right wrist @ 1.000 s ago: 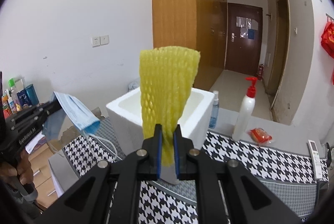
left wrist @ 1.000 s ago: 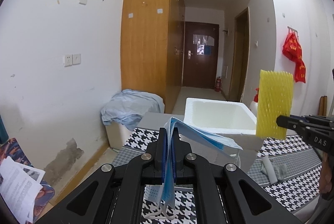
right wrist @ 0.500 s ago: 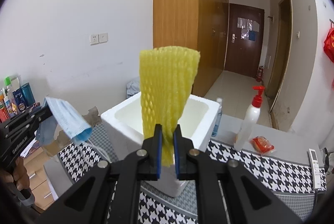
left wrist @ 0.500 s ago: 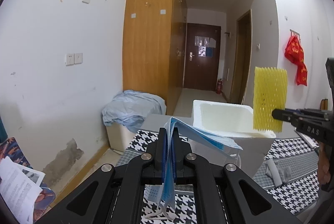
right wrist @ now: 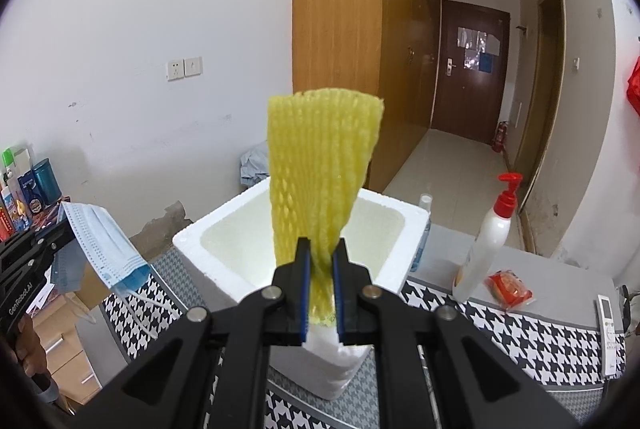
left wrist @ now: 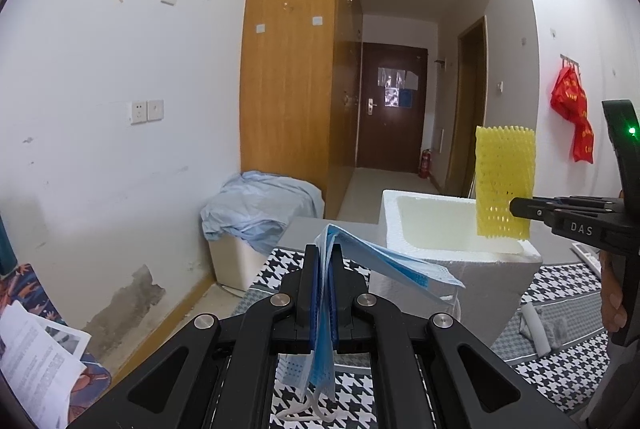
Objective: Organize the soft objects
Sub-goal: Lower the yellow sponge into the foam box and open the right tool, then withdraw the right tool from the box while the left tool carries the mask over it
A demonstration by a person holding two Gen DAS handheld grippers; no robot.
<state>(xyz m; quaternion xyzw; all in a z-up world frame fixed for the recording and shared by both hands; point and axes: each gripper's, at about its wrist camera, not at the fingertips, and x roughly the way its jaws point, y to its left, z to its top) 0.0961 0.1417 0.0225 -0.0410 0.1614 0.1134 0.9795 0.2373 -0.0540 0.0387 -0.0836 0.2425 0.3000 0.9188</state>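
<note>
My left gripper (left wrist: 324, 269) is shut on a blue face mask (left wrist: 384, 261) whose ear loops dangle below the jaws; in the right wrist view the mask (right wrist: 104, 249) hangs left of the box. A yellow foam net sleeve (right wrist: 320, 173) stands upright in my right gripper (right wrist: 320, 261), which is shut on its lower end. In the left wrist view that sleeve (left wrist: 504, 181) is held over the near right rim of the white foam box (left wrist: 440, 225), the right gripper (left wrist: 516, 207) pinching it from the right. The box (right wrist: 296, 229) is open on top, and nothing shows inside it.
The houndstooth table cover (right wrist: 500, 313) carries a white pump bottle (right wrist: 488, 245), a red packet (right wrist: 508, 289) and a remote (right wrist: 608, 321). Rolled grey and white cloth (left wrist: 540, 329) lies right of the box. A covered bin (left wrist: 260, 205) stands by the wall.
The right gripper has carried the yellow sleeve closer to the foam box, now over its rim. The left gripper keeps the mask almost still.
</note>
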